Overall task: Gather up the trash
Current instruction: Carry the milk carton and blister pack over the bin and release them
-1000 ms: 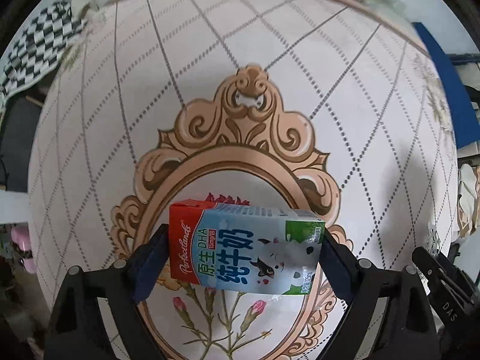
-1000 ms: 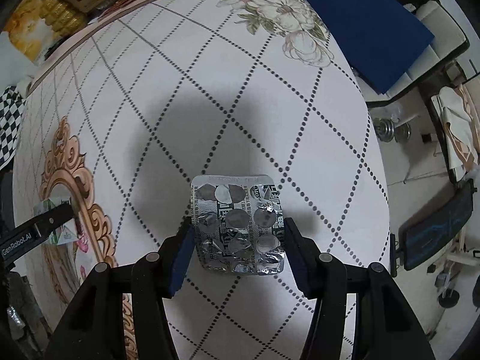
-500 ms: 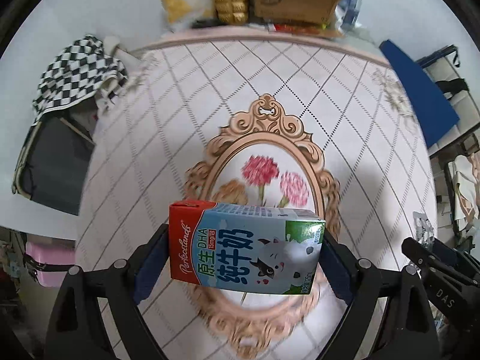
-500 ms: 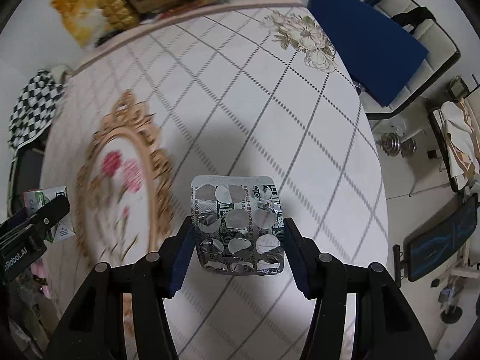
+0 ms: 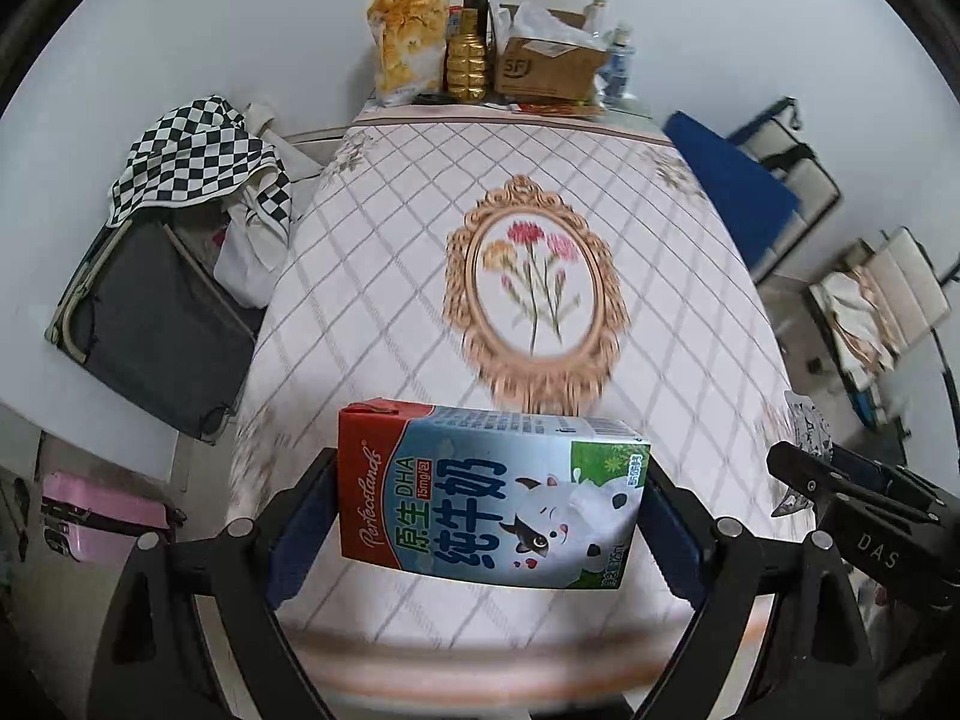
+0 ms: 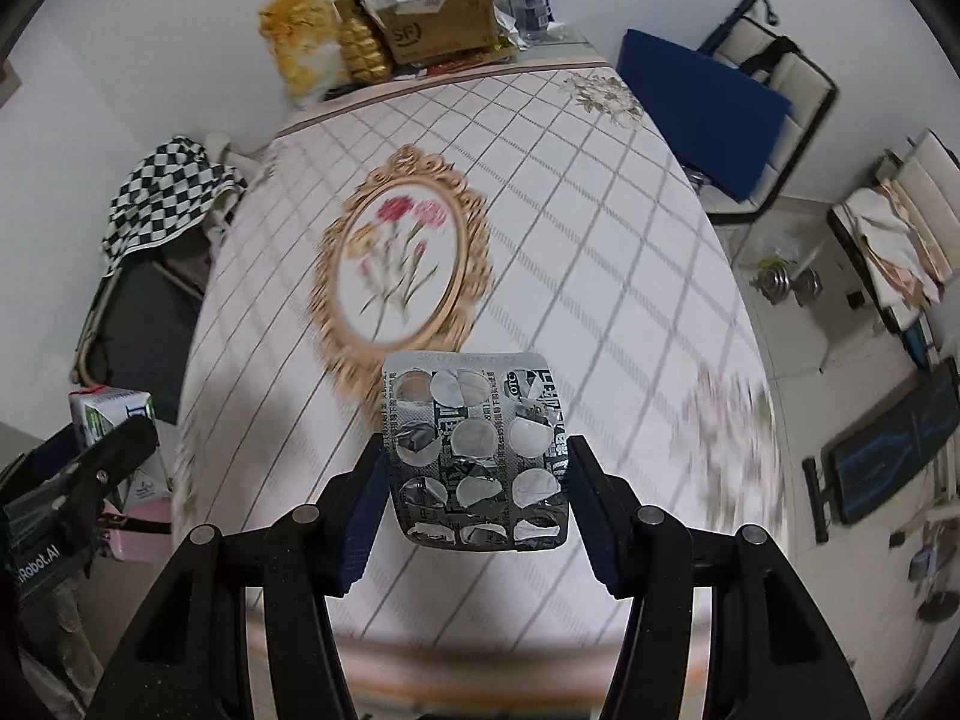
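My left gripper (image 5: pixel 489 504) is shut on a red, blue and white milk carton (image 5: pixel 486 495), held sideways high above the near end of the table (image 5: pixel 384 276). My right gripper (image 6: pixel 474 480) is shut on a used silver pill blister pack (image 6: pixel 477 450), also held above the table's near end. The carton and the left gripper (image 6: pixel 90 468) show at the left edge of the right wrist view. The right gripper (image 5: pixel 840 492) with the blister pack (image 5: pixel 807 426) shows at the right of the left wrist view.
The table wears a white diamond-pattern cloth with a gold oval flower frame (image 5: pixel 534 294). A yellow bag (image 5: pixel 408 51), gold bottle (image 5: pixel 465 60) and cardboard box (image 5: pixel 549 66) stand at its far end. A checkered cloth (image 5: pixel 192 156) over a dark chair is left; a blue pad (image 5: pixel 732 180) is right.
Both grippers have risen and pulled back from close over the tablecloth, each keeping its item. The whole table and the room around it have come into view.
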The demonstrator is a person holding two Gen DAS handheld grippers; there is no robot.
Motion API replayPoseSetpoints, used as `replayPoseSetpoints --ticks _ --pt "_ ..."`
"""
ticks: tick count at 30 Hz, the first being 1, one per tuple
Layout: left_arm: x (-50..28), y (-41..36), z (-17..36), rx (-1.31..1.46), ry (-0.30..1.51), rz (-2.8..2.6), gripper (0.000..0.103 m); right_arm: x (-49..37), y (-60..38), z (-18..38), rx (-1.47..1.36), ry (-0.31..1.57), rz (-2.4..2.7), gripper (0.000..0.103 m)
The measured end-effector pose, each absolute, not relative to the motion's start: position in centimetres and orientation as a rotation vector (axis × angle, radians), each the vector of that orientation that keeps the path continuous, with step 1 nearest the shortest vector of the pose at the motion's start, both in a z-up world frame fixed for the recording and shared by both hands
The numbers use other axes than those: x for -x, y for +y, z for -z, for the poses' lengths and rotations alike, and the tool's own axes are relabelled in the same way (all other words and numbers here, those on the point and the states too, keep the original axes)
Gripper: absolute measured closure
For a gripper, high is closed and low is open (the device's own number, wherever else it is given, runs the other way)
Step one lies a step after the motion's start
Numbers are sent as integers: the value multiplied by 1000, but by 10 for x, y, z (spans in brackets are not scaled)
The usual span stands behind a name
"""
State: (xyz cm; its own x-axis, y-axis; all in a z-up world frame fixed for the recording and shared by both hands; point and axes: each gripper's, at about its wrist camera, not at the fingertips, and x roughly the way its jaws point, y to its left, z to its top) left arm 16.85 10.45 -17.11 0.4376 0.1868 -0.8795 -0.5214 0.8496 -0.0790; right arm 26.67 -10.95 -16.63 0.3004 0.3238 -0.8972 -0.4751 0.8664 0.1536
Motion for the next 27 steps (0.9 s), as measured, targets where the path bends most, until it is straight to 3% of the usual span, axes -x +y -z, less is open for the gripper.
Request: replayPoseSetpoints --ticks 7,12,21,27 --pt "-75 77 184 376 1078 -373 11 -134 -158 168 106 1189 -494 44" --pt "-26 59 236 431 1182 -350 11 -60 -187 207 120 1285 -478 44" --pt "31 32 397 635 1406 -342 11 20 -242 385 77 1624 -451 44" --pt "31 34 539 795 1473 -369 11 22 -267 520 -15 1699 -418 44"
